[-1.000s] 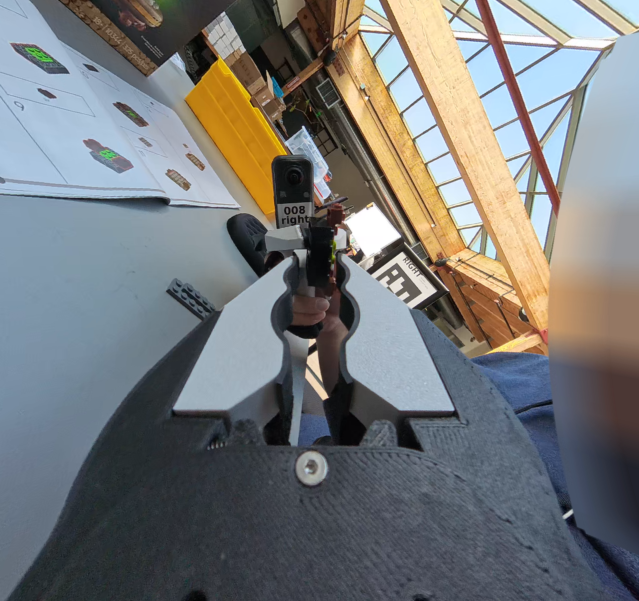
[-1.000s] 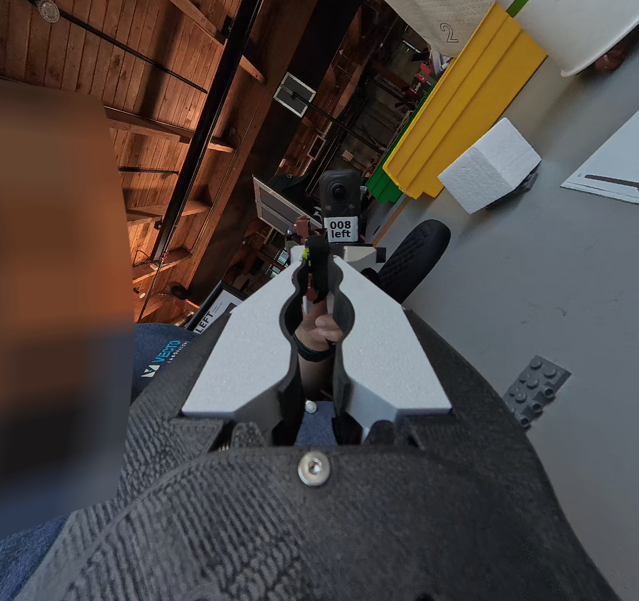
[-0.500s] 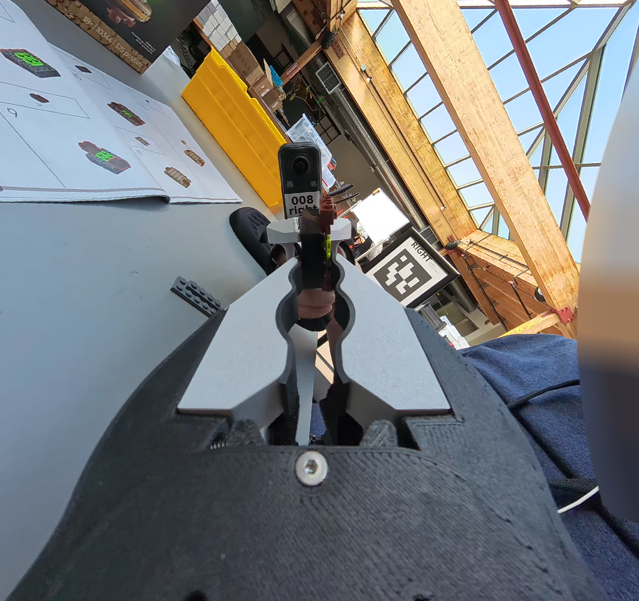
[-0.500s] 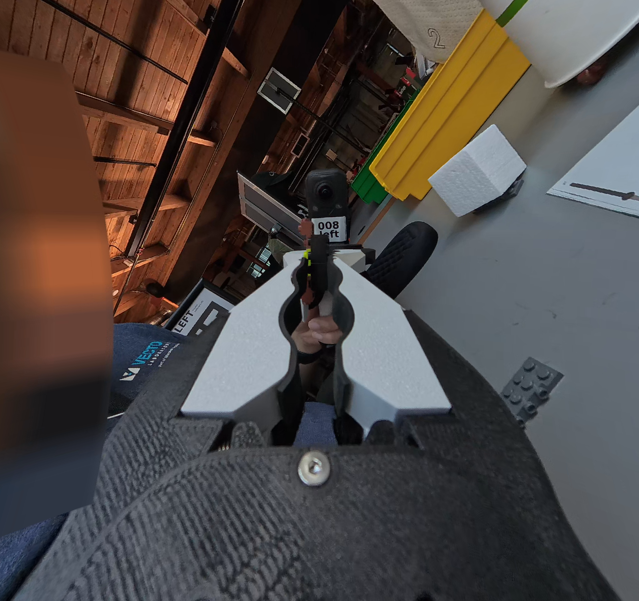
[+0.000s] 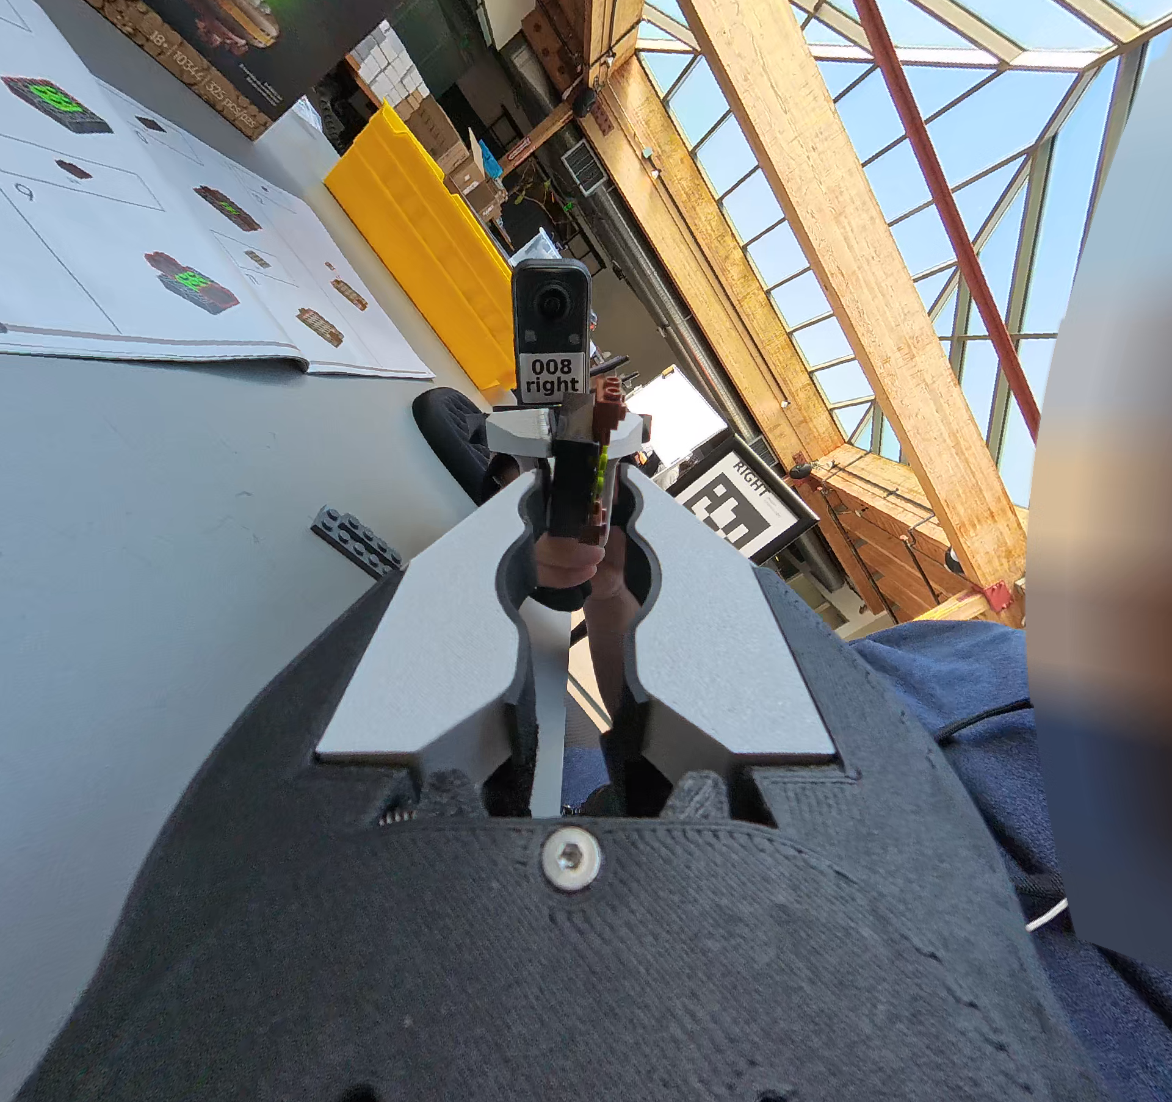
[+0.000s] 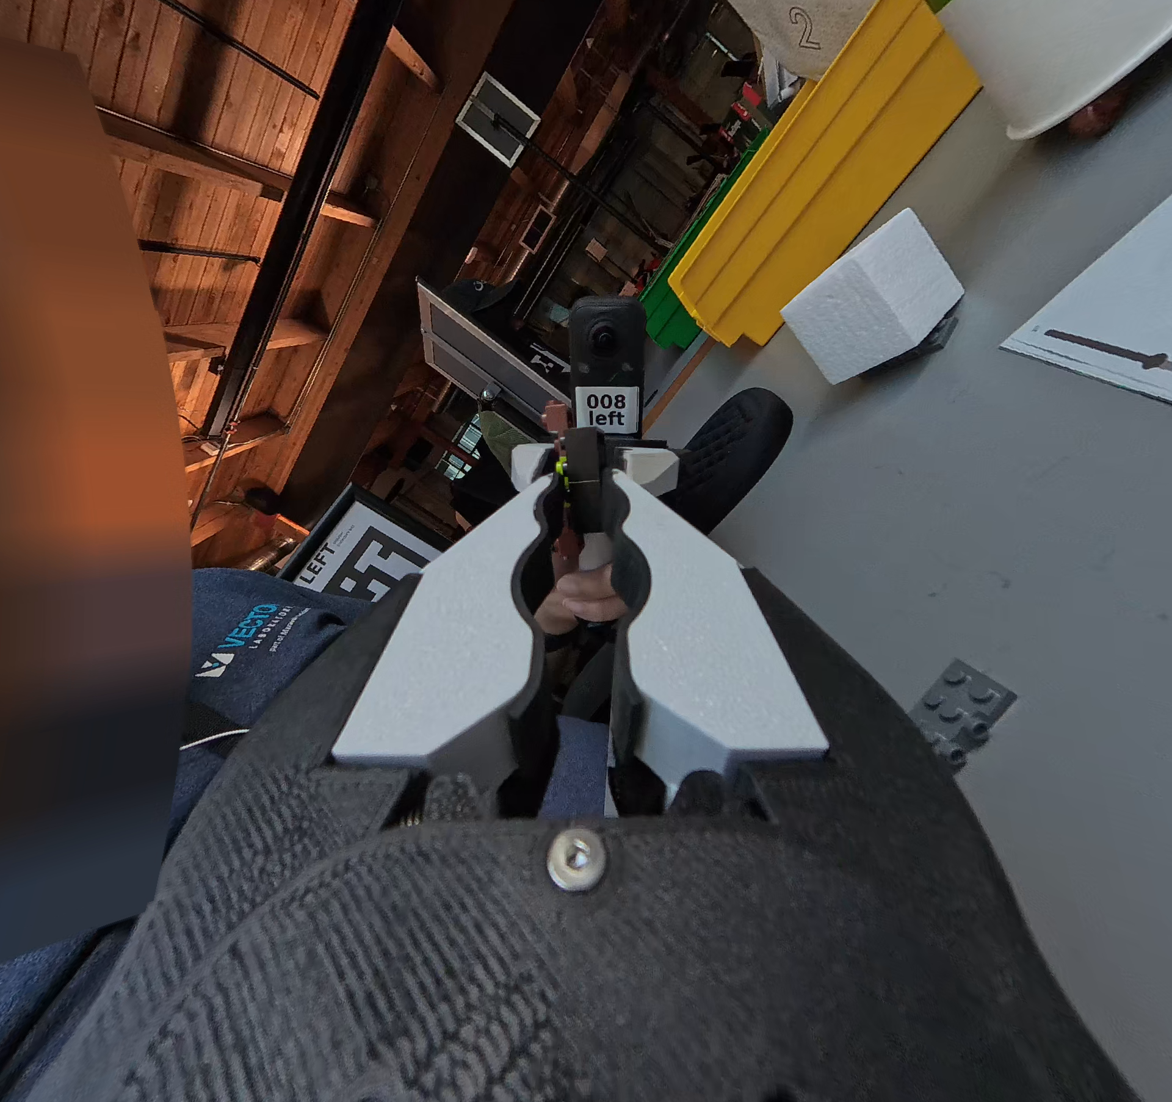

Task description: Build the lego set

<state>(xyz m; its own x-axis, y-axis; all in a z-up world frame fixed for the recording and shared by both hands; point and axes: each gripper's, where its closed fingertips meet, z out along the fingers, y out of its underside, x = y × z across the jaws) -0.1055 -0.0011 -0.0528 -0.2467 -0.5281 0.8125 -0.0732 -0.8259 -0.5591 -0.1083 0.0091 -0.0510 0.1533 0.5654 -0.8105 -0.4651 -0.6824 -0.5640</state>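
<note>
A small lego assembly (image 5: 576, 481) of black, brown and lime-green pieces is held in the air above the grey table (image 5: 158, 501). My left gripper (image 5: 577, 491) is shut on its near end. My right gripper (image 5: 564, 434) faces it from the far side and is shut on the other end. In the right wrist view the assembly (image 6: 580, 488) sits between my right gripper's (image 6: 580, 504) fingertips, with the left gripper (image 6: 596, 460) opposite. A loose dark grey plate (image 5: 355, 539) lies on the table; it also shows in the right wrist view (image 6: 961, 713).
An open instruction booklet (image 5: 158, 247) and the set's box (image 5: 222, 13) lie at the back of the table. Yellow bins (image 6: 818, 184), a white foam block (image 6: 875, 298) and a white tub (image 6: 1046, 25) stand along the far side. A person's blue sleeve (image 5: 951, 691) is close by. My two grippers' fingertips are within a few centimetres of each other. The white foam block (image 6: 875, 298) is about 15 cm from both grippers' fingertips.
Both grippers have stayed shut on the assembly and tilted slightly together. The assembly has turned a little between them. The plate on the table has not moved.
</note>
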